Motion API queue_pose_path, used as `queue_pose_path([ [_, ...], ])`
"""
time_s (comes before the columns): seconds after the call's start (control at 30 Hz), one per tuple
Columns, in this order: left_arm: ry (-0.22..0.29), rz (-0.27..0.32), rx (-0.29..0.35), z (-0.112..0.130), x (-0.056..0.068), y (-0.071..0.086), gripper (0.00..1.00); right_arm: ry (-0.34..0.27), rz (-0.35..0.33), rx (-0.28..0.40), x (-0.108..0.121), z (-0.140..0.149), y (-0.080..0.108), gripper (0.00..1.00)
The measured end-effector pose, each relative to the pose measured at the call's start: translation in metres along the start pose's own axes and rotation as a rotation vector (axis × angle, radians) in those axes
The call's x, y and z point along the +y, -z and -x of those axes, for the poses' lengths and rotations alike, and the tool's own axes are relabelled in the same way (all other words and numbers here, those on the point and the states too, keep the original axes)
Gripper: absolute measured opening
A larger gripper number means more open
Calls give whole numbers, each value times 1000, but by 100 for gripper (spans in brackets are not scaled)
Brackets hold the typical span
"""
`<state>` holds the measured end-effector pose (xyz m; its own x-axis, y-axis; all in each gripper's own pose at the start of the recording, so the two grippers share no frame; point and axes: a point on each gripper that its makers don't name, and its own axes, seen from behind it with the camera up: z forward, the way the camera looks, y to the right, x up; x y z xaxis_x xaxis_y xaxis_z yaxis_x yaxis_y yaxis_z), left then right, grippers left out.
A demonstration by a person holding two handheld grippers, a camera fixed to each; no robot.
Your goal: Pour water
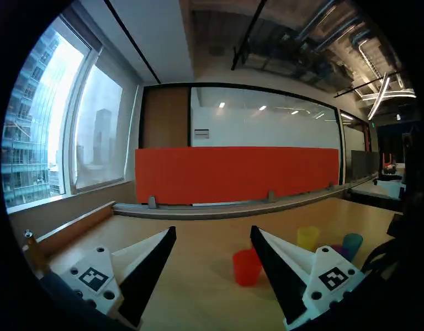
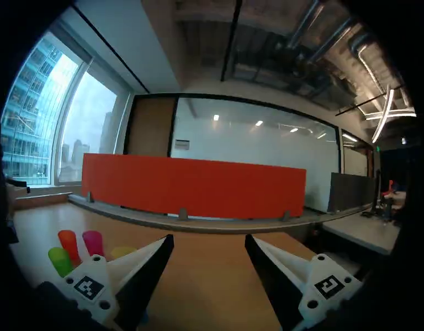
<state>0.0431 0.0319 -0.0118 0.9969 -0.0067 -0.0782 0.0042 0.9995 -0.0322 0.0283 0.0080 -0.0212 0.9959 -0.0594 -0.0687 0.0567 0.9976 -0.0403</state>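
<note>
In the left gripper view, my left gripper (image 1: 212,243) is open above a wooden table (image 1: 212,226), nothing between its fingers. A red cup (image 1: 247,267) stands just ahead, close to the right finger. A yellow cup (image 1: 308,238) and a teal cup (image 1: 353,243) stand farther right, with a purple cup (image 1: 341,251) partly hidden between them. In the right gripper view, my right gripper (image 2: 209,248) is open and empty over the same table (image 2: 212,276). A green cup (image 2: 60,261), an orange-red cup (image 2: 69,244), a pink cup (image 2: 93,242) and a yellow cup (image 2: 122,252) stand at its left, partly behind the left finger.
An orange divider panel (image 1: 237,174) on a grey rail runs along the table's far edge. Large windows (image 1: 63,132) fill the left wall. Another desk (image 2: 361,229) stands to the right. A dark object (image 1: 402,237) lies at the right edge of the left gripper view.
</note>
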Motion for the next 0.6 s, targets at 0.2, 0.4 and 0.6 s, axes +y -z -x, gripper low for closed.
queue_pose_path([
  [0.2, -1, -28, 5, 4, -5, -1, 100, -22, 31, 23, 7, -1, 5, 100],
  [0.4, -21, -43, 16, 2, -6, -3, 100, -59, 39, 18, 12, 3, 7, 100],
  [0.6, -70, -80, 42, -7, -13, -3, 100, -91, 44, 27, 15, 0, 10, 100],
])
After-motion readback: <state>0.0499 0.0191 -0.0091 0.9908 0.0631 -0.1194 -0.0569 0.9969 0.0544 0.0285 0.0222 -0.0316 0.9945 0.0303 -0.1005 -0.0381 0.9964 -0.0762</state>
